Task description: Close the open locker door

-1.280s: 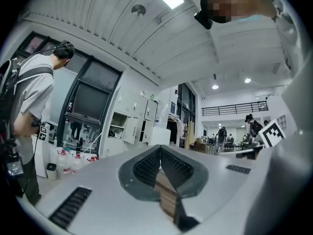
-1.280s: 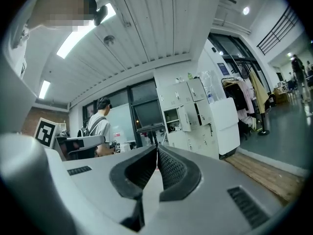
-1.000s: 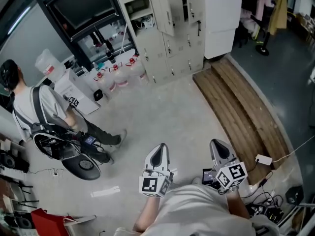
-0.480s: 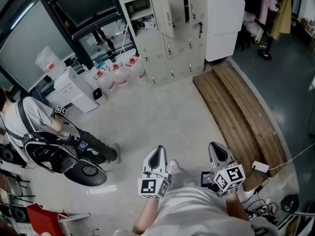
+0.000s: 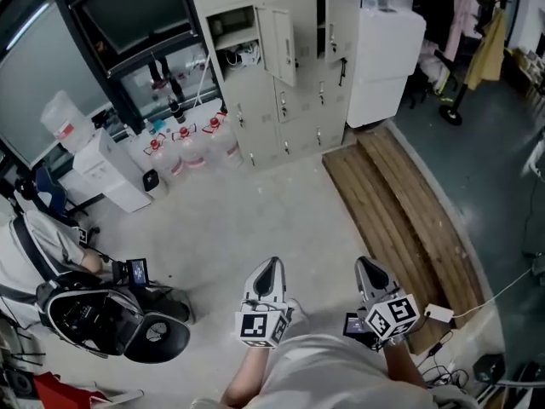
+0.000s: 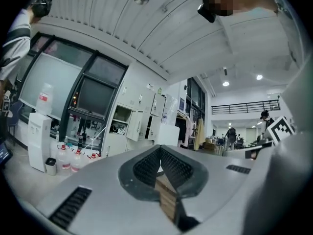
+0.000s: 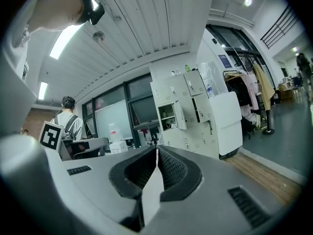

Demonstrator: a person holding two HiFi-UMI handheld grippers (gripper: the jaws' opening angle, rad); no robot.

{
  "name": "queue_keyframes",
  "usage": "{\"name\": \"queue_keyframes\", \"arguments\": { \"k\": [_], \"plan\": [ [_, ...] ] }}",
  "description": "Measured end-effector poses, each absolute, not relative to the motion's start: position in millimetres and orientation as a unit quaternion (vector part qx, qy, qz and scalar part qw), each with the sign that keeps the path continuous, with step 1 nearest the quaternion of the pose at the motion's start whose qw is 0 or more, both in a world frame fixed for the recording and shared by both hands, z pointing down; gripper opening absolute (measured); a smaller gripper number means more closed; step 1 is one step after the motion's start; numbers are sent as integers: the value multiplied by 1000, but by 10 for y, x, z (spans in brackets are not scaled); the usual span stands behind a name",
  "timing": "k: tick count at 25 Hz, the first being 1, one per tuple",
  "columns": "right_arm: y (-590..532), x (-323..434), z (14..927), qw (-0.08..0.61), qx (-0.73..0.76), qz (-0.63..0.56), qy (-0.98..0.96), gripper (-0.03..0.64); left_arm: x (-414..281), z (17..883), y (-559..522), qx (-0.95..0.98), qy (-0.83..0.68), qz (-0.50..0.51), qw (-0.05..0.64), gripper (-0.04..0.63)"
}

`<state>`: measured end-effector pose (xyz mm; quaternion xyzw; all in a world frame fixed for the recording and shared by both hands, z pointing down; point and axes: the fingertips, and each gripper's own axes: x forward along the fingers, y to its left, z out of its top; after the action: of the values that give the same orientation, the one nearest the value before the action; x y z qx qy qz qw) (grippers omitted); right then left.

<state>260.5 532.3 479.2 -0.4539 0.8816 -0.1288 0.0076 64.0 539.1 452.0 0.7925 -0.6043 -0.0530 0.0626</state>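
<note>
A beige bank of lockers [image 5: 294, 75] stands far ahead across the floor. One locker door [image 5: 279, 45] hangs open beside its exposed compartment, and a second door [image 5: 339, 28] to its right is ajar too. My left gripper [image 5: 269, 273] and right gripper [image 5: 370, 273] are held low, close to my body, both shut and empty, far from the lockers. In the left gripper view the shut left gripper [image 6: 159, 152] points at the lockers [image 6: 142, 121]. The right gripper [image 7: 157, 151] faces the open door [image 7: 180, 114] from a distance.
A white cabinet [image 5: 385, 54] stands right of the lockers, with a wooden platform [image 5: 400, 211] before it. Water bottles [image 5: 183, 147] and a dispenser [image 5: 106, 169] sit left of them. A person [image 5: 51, 267] with gear crouches at left. Cables [image 5: 451, 348] lie at lower right.
The view has shifted toward the lockers. The person at left has slid down and left in the frame. Both grippers stay shut in the same place before my body.
</note>
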Motion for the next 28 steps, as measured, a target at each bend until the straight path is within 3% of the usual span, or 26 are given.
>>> {"name": "queue_keyframes", "arguments": {
  "k": [15, 28],
  "plan": [
    [4026, 2067, 4706, 29, -467, -129, 874, 32, 249, 4423, 4062, 813, -577, -43, 59, 9],
    [2716, 2200, 4838, 25, -432, -150, 889, 32, 353, 4477, 3019, 783, -618, -26, 62, 9]
  ]
}}
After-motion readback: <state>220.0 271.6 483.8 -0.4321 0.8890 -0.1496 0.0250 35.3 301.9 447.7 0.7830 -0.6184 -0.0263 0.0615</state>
